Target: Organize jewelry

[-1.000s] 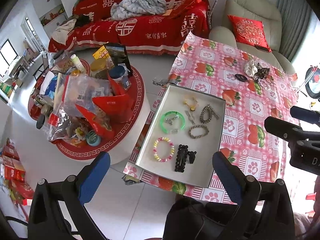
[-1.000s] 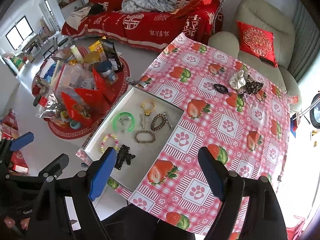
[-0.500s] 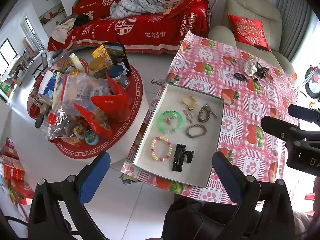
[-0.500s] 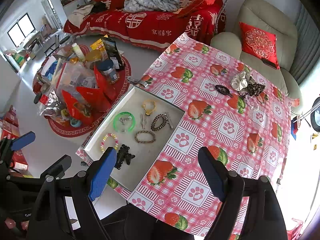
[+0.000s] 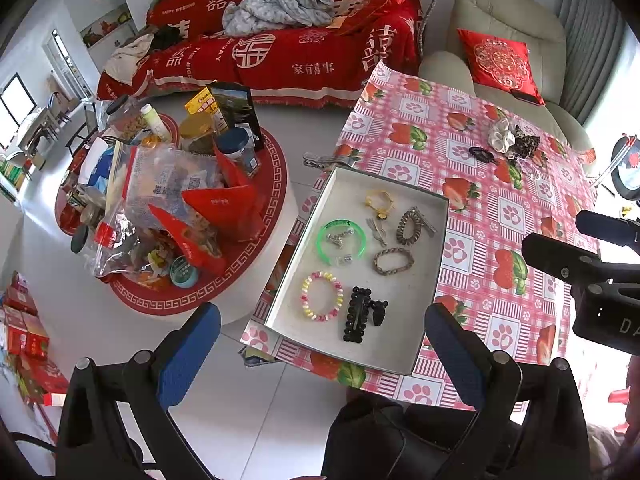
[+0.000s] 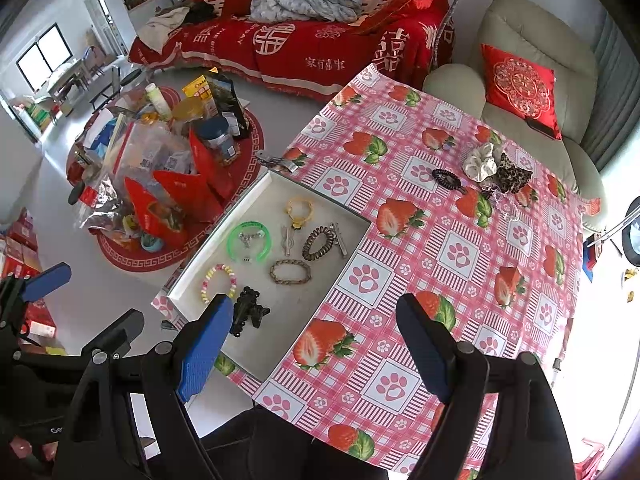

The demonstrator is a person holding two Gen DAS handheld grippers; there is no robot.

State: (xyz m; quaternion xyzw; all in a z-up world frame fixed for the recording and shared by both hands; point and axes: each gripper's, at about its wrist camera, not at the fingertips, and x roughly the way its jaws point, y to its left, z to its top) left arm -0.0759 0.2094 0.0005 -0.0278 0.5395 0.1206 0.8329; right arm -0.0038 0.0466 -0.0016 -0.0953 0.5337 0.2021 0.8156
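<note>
A shallow white tray point(image 5: 412, 300) lies at the near left corner of the strawberry-print table point(image 6: 460, 280). In it are a green bangle point(image 5: 341, 239), a pastel bead bracelet point(image 5: 322, 296), a black hair clip point(image 5: 356, 314), a braided bracelet point(image 5: 393, 261), a brown coil tie point(image 5: 407, 227) and a yellow tie point(image 5: 379, 200). Far across the cloth sit a white scrunchie point(image 6: 480, 162), a leopard scrunchie point(image 6: 514, 174) and a black coil tie point(image 6: 446, 178). My left gripper point(image 5: 320, 312) hovers open above the tray's near end. My right gripper point(image 6: 314, 304) hangs open over the tray's right edge. Both are empty.
A round low table point(image 5: 168, 200) piled with snack bags and jars stands left of the tray. Behind are a red-covered sofa point(image 5: 280, 52) and a beige armchair point(image 5: 504, 20) with a red cushion. A person's dark-clothed lap point(image 5: 400, 440) is at the near edge.
</note>
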